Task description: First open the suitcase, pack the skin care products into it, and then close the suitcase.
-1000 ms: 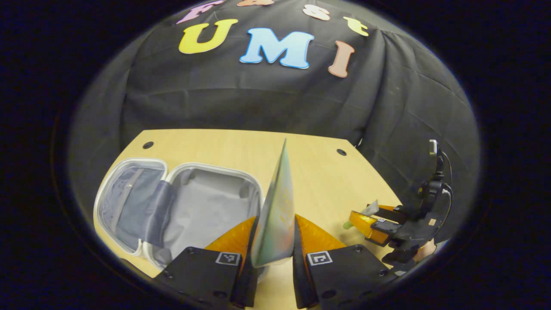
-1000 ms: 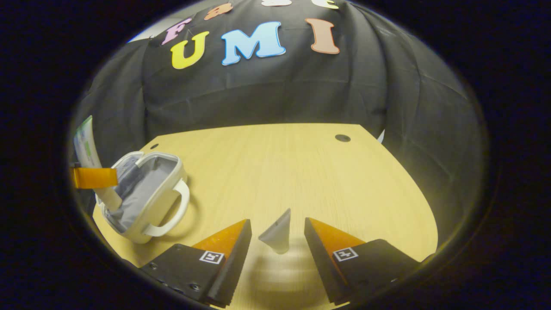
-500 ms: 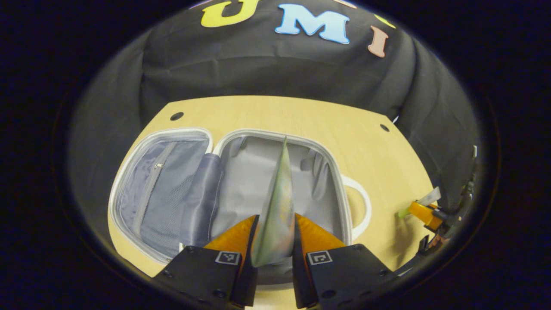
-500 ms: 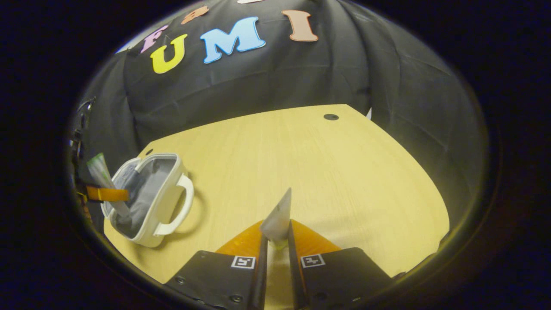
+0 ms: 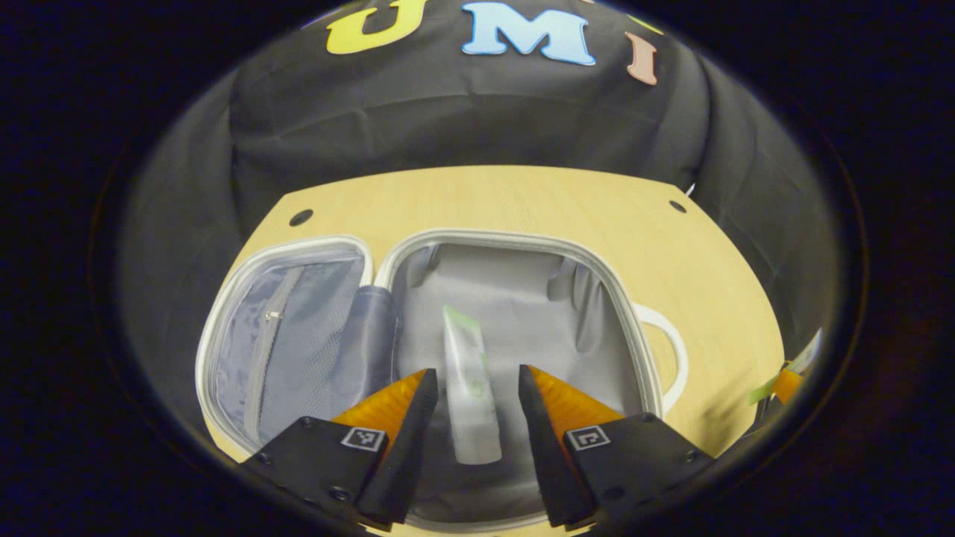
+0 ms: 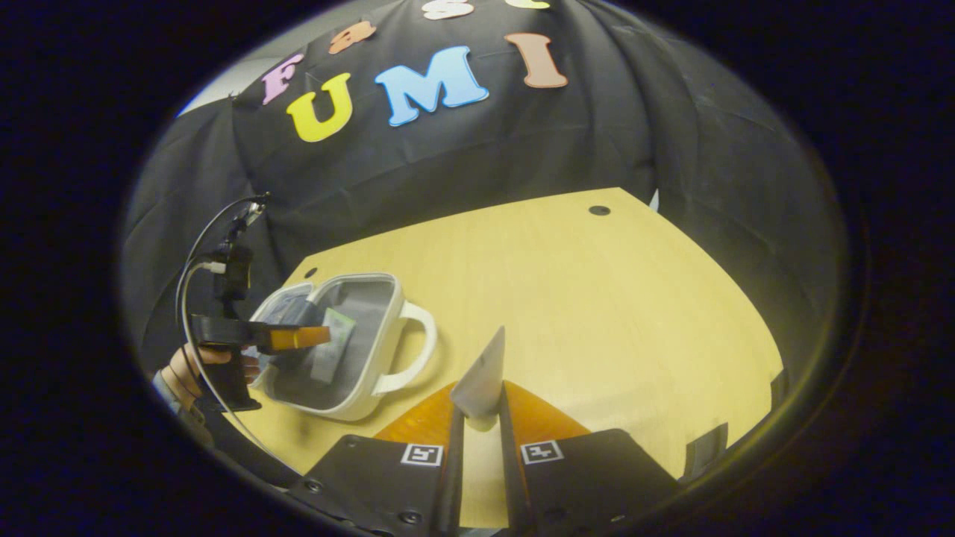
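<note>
A small white suitcase (image 5: 515,240) lies open on the wooden table, its grey lined half toward the handle (image 5: 668,350). A pale tube with green print (image 5: 470,388) lies flat inside that half. My left gripper (image 5: 470,388) hangs open just above the tube, a finger on each side, not touching it. In the right gripper view the suitcase (image 6: 373,388) sits at the left with the tube (image 6: 330,347) in it and the left gripper (image 6: 298,338) over it. My right gripper (image 6: 477,406) is shut on a second white tube (image 6: 483,373), held upright above the table.
The suitcase's lid half (image 5: 283,328) has a mesh zip pocket and lies flat to the left. A hand (image 6: 198,365) holds the left gripper at the table's left edge. Bare wooden table (image 6: 597,313) spreads to the right of the suitcase.
My left gripper has opened and let the green-printed tube drop flat into the suitcase. My right gripper, shut on the white tube since half a second ago, has lifted it and swung toward the suitcase.
</note>
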